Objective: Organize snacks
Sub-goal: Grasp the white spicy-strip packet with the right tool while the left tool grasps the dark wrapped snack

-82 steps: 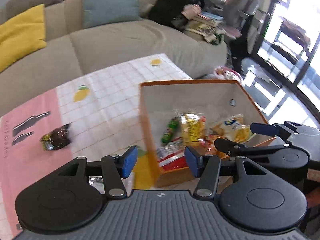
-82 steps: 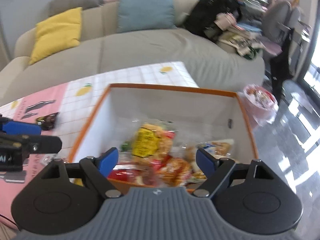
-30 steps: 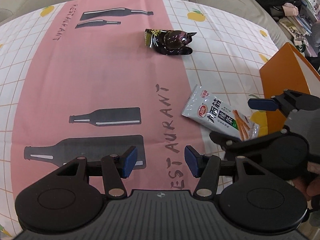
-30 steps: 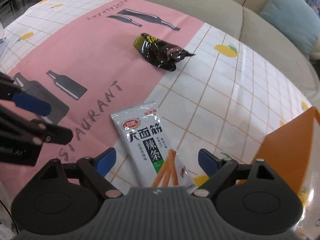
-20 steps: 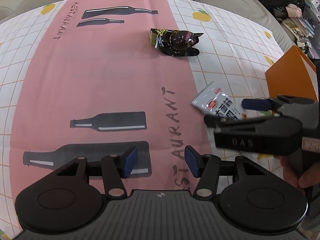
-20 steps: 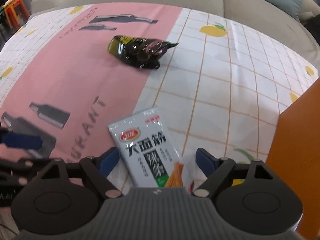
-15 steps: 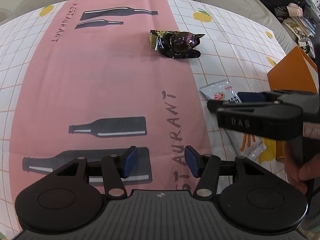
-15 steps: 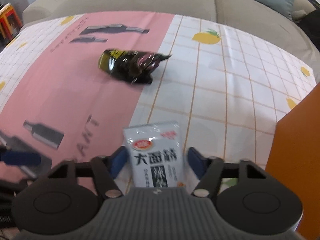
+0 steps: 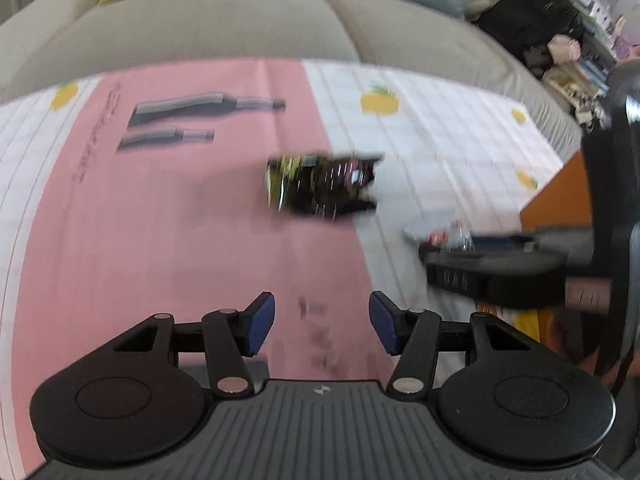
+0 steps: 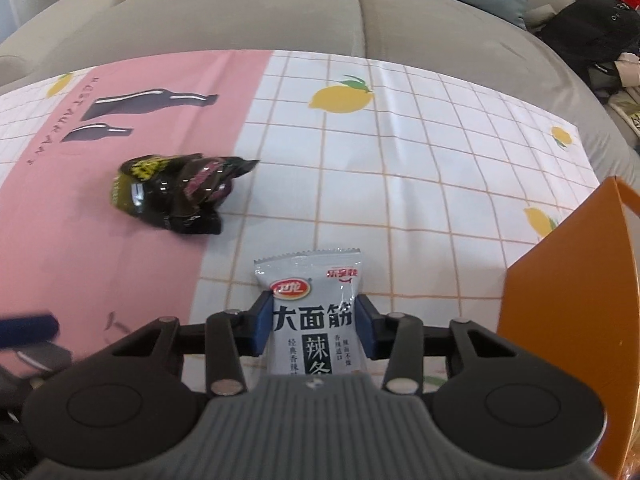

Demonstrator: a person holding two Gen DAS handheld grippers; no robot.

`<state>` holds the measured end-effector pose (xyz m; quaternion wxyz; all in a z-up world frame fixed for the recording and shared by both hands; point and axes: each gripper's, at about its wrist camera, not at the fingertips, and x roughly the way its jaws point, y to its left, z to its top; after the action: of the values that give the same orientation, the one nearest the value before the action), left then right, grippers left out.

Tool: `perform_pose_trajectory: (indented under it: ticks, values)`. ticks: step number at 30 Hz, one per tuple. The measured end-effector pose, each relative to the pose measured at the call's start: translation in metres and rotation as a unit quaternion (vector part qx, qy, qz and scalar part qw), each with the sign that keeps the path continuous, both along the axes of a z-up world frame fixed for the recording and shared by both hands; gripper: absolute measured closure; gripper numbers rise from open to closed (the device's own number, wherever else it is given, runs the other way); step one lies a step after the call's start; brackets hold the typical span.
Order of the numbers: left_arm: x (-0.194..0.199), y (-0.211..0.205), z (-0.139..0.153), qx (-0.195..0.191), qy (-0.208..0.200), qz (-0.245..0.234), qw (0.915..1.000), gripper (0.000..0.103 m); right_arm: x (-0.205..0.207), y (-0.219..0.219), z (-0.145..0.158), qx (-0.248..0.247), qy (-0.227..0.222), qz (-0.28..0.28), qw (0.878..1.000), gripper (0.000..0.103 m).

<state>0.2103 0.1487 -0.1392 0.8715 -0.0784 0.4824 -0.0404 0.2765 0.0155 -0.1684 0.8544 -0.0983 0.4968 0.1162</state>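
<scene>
My right gripper is shut on a silver snack packet with Chinese print, holding it just above the tablecloth. The packet's top end shows in the left wrist view, sticking out of the right gripper. A crumpled black snack bag lies on the cloth to the front left; in the left wrist view it is blurred, ahead of my left gripper, which is open and empty above the pink stripe. The orange box stands at the right.
The pink and white checked tablecloth covers the table. A grey sofa with yellow and blue cushions runs behind it. A black bag and clutter sit at the far right.
My right gripper has closed on the silver packet and lifted it off the cloth. The left gripper has moved forward towards the black bag; its view is motion-blurred.
</scene>
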Motion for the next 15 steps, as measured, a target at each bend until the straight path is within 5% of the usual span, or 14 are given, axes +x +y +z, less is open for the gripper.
perform_pose_trajectory:
  ticks: [6, 15]
  values:
    - [0.023, -0.010, 0.011, 0.021, -0.046, -0.031, 0.9982, 0.039, -0.005, -0.004, 0.002, -0.002, 0.000, 0.006, 1.000, 0.048]
    - [0.042, -0.027, 0.002, 0.035, -0.055, -0.082, 0.9945, 0.039, -0.017, -0.007, 0.002, -0.003, 0.011, 0.023, 1.000, 0.037]
